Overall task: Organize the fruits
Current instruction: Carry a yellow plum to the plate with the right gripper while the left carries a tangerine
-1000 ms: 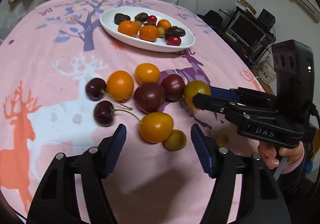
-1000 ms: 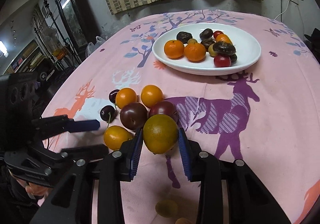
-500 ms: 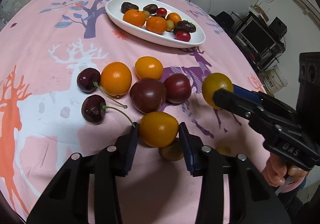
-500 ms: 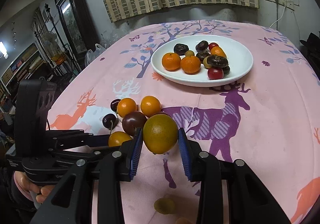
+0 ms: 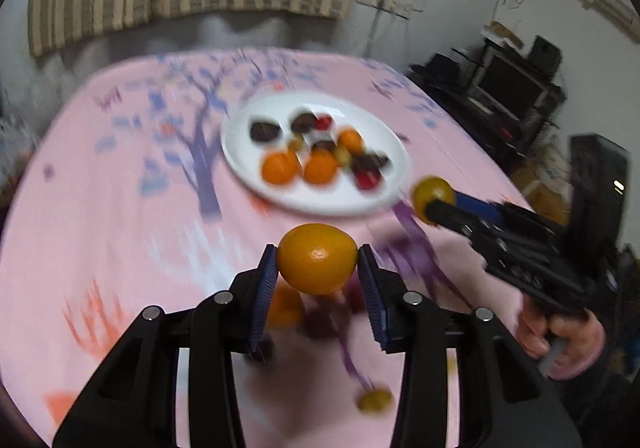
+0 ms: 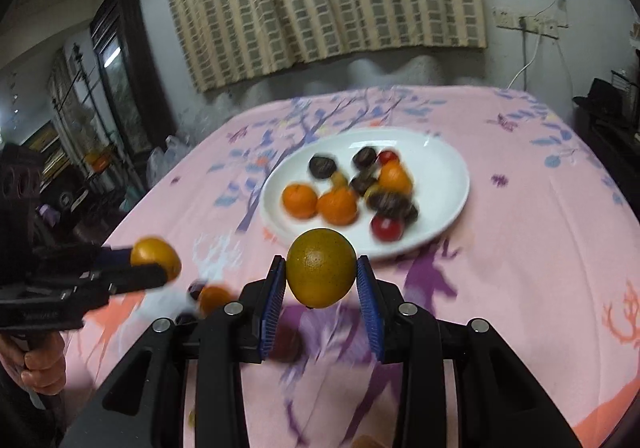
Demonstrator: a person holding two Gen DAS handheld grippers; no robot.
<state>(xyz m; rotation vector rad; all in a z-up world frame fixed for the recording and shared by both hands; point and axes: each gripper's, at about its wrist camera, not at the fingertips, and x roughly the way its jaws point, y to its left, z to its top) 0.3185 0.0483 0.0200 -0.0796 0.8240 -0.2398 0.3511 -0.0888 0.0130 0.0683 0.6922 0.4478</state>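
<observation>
My left gripper [image 5: 317, 264] is shut on a round orange fruit [image 5: 317, 259], held up off the cloth. My right gripper [image 6: 321, 276] is shut on a greenish-yellow citrus fruit [image 6: 321, 274], also in the air. Each gripper shows in the other's view: the right one [image 5: 434, 199] at the plate's near right edge, the left one [image 6: 156, 264] at the left. The white plate [image 5: 240, 151] lies ahead with several oranges, dark fruits and red cherries. Loose fruits stay on the cloth below: an orange [image 5: 285, 306], a dark plum [image 5: 322, 322], a small yellow-green fruit [image 5: 374, 400].
A pink tablecloth [image 6: 540, 248] with deer and tree prints covers the round table. A striped curtain hangs behind it. A dark TV stand [image 5: 512, 95] is off the right edge and a glass cabinet [image 6: 116, 79] off the left. A person's hand [image 5: 560, 332] holds each handle.
The left gripper shut on the orange fruit and lifted it off the cloth. The right gripper rose with its citrus fruit. Both now sit nearer the plate, and the views are blurred.
</observation>
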